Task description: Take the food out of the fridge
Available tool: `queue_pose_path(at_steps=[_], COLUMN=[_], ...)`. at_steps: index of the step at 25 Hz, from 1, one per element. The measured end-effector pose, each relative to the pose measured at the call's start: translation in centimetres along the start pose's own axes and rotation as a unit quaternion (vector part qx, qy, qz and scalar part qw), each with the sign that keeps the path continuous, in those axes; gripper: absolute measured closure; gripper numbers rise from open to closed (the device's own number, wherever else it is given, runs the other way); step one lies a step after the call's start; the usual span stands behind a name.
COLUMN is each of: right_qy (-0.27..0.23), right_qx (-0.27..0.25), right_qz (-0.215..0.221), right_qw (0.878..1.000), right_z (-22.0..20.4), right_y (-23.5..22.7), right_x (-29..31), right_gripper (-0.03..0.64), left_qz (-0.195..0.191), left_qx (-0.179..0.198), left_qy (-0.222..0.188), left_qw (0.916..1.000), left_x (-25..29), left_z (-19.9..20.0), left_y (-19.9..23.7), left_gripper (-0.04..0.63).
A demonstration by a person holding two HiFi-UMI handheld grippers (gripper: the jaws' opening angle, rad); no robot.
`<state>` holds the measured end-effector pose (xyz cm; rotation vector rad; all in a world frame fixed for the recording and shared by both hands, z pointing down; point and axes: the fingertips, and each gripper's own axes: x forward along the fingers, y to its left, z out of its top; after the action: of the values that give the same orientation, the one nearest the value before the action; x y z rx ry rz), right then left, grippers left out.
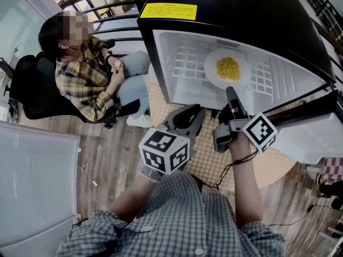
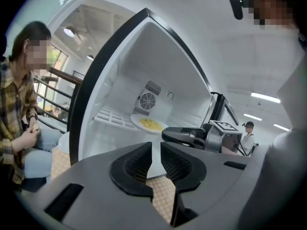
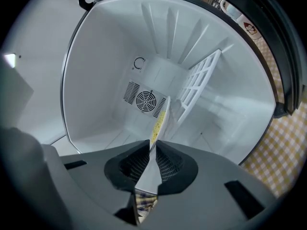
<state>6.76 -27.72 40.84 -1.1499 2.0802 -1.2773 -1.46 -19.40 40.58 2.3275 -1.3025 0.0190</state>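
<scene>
The food (image 1: 228, 67), a yellow heap, lies on a white plate (image 1: 213, 75) inside the open fridge (image 1: 177, 98), on its white wire shelf (image 1: 187, 63). The near rim of the plate sits between the fingers of the right gripper (image 1: 231, 91), which reaches level into the fridge mouth. In the right gripper view that gripper (image 3: 151, 146) is rolled on its side, so the plate (image 3: 163, 111) shows edge-on. Its rim fills the narrow gap between the two ribbed pads, and the fingers are closed on the plate. Beyond the fingertips the food (image 3: 156, 124) shows as a yellow streak along the plate. Farther ahead on the back wall is a round fan grille (image 3: 144, 100), with the shelf (image 3: 199, 83) to the right of the fingers.

The left gripper (image 1: 196, 113) is held outside the fridge, just left of the right one and short of the fridge floor. In its own view its fingers (image 2: 139, 164) stand slightly apart with nothing between them. Ahead of them are the plate (image 2: 137, 121), the food (image 2: 151, 124) and the right gripper (image 2: 168, 134) coming in from the right.

Below both grippers lies a yellow checked mat (image 1: 214, 162). Well off to the left of the left fingers, a person in a plaid shirt (image 1: 88, 82) sits on a black chair (image 1: 32, 90). A yellow label (image 1: 169, 10) is stuck on the black top of the fridge.
</scene>
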Motion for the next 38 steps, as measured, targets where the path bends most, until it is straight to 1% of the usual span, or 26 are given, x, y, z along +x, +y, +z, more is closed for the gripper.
queue_pose_path(at_steps=[1, 3, 7, 10, 15, 19, 21, 24, 28, 33, 38], right_qy=[0.001, 0.003, 0.005, 0.003, 0.006, 0.009, 0.012, 0.013, 0.009, 0.007, -0.001], right_qx=[0.005, 0.014, 0.011, 0.012, 0.01, 0.004, 0.006, 0.005, 0.009, -0.005, -0.012], right_qz=[0.003, 0.008, 0.022, 0.021, 0.029, 0.027, 0.027, 0.025, 0.014, 0.01, -0.003], right_qw=[1.0, 1.0, 1.0, 1.0, 1.0, 1.0, 1.0, 1.0, 1.0, 1.0, 1.0], right_z=[-0.1, -0.3, -0.5, -0.5, -0.7, -1.0, -1.3, -1.5, -1.9, -2.1, -2.5], right_y=[0.0, 0.1, 0.2, 0.1, 0.2, -0.1, -0.1, -0.4, -1.0, -1.0, -1.6], right_x=[-0.2, -0.6, -1.5, -2.2, -2.6, -3.3, -3.6, -3.9, -4.7, -5.7, -7.6], right_gripper=[0.577, 0.577, 0.578, 0.578, 0.578, 0.581, 0.581, 0.583, 0.583, 0.581, 0.581], left_qz=[-0.008, -0.021, -0.027, -0.033, -0.045, -0.055, -0.061, -0.071, -0.086, -0.091, -0.092], left_qx=[-0.013, -0.035, -0.074, -0.108, -0.181, -0.222, -0.236, -0.238, -0.214, -0.21, -0.189], left_qy=[0.002, 0.002, -0.003, -0.004, -0.017, -0.025, -0.023, -0.015, 0.001, 0.005, 0.021], left_qw=[0.9999, 0.9992, 0.9969, 0.9936, 0.9823, 0.9733, 0.9696, 0.9686, 0.973, 0.9734, 0.9775], left_x=[0.4, 1.4, 3.2, 4.3, 5.6, 6.3, 6.6, 6.9, 6.8, 6.3, 5.7], left_z=[0.1, 0.3, 0.6, 0.6, 0.9, 1.0, 0.8, 0.5, 0.0, -0.5, -2.0], left_y=[0.0, -0.1, 0.0, 0.0, 0.4, 0.5, 0.6, 0.5, -0.1, -0.9, -2.0], left_gripper=[0.531, 0.504, 0.479, 0.466, 0.459, 0.457, 0.457, 0.49, 0.494, 0.499, 0.499])
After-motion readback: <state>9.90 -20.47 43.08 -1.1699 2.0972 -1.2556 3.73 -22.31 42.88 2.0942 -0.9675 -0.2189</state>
